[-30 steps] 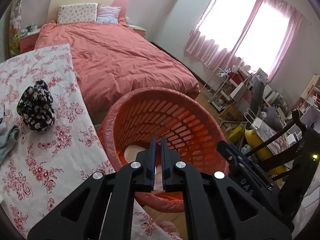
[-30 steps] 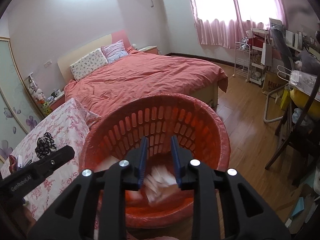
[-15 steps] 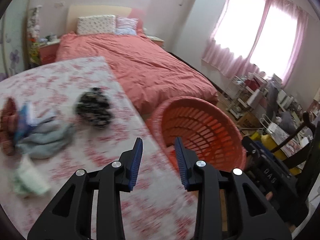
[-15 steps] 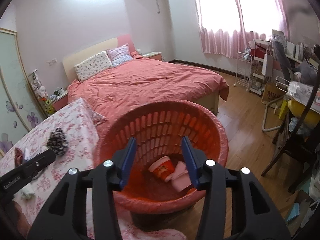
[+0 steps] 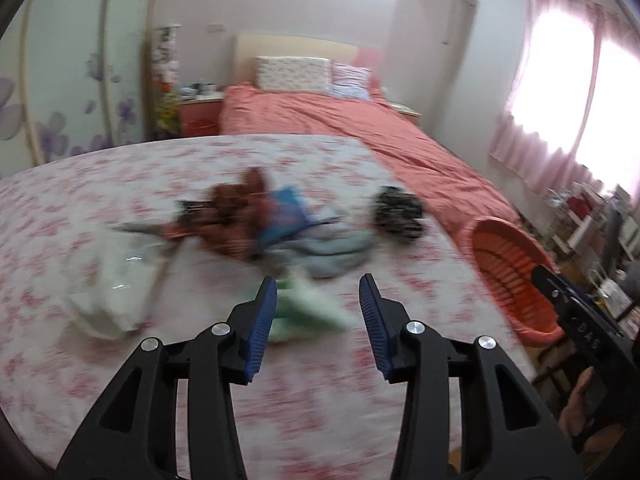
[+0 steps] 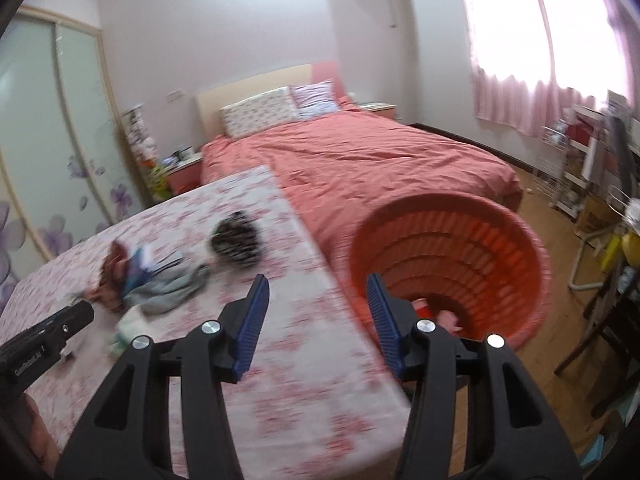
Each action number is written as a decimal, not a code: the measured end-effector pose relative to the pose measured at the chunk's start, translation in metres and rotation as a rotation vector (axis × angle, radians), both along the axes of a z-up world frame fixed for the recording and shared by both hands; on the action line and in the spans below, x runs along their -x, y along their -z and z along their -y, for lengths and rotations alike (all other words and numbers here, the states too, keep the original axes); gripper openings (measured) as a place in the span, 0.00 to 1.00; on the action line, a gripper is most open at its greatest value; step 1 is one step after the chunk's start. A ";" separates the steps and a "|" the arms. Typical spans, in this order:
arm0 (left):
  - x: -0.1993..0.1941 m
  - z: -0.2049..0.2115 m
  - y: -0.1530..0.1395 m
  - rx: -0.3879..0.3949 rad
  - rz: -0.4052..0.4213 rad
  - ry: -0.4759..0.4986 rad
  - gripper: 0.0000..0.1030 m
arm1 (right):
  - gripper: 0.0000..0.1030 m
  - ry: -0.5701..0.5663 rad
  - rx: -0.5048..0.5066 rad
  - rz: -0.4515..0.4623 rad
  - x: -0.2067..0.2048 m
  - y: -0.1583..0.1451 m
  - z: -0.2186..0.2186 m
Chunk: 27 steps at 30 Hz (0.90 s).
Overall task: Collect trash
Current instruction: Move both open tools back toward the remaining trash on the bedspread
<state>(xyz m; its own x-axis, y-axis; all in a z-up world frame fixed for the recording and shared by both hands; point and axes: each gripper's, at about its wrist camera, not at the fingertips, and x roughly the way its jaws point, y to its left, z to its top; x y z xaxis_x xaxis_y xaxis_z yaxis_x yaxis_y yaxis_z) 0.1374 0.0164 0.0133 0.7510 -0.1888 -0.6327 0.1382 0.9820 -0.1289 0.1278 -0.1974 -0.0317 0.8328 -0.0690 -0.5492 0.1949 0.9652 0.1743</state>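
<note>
My left gripper (image 5: 318,296) is open and empty above the floral table (image 5: 120,380), just short of a pale green crumpled wrapper (image 5: 308,312). A white crumpled bag (image 5: 112,300) lies to its left. A blurred pile of red, blue and grey items (image 5: 272,224) and a black patterned bundle (image 5: 398,212) lie beyond. My right gripper (image 6: 316,300) is open and empty over the table's right edge. The orange basket (image 6: 532,248) stands right of the table, with a red cup and pink trash (image 6: 436,314) inside; it also shows in the left wrist view (image 5: 516,248).
A bed with a red cover (image 6: 380,160) lies behind the table and basket. Chairs and cluttered shelves (image 6: 592,168) stand at the right on the wooden floor. A wardrobe with sliding doors (image 6: 48,140) is at the left.
Both grippers have opened and swung left from the basket toward the table. Trash that the right gripper dropped now lies in the basket. The left gripper now faces the pile on the table.
</note>
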 end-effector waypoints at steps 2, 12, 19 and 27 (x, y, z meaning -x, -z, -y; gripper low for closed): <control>0.002 -0.021 0.003 0.000 -0.001 -0.036 0.46 | 0.49 -0.035 0.006 -0.009 -0.005 0.001 -0.018; 0.009 -0.091 0.011 -0.010 0.002 -0.179 0.50 | 0.49 -0.212 0.029 -0.080 -0.033 0.022 -0.111; 0.009 -0.128 0.017 0.014 -0.017 -0.246 0.50 | 0.46 -0.281 0.049 -0.131 -0.053 0.033 -0.144; 0.009 -0.152 0.023 0.034 -0.038 -0.292 0.52 | 0.45 -0.319 0.064 -0.179 -0.066 0.041 -0.160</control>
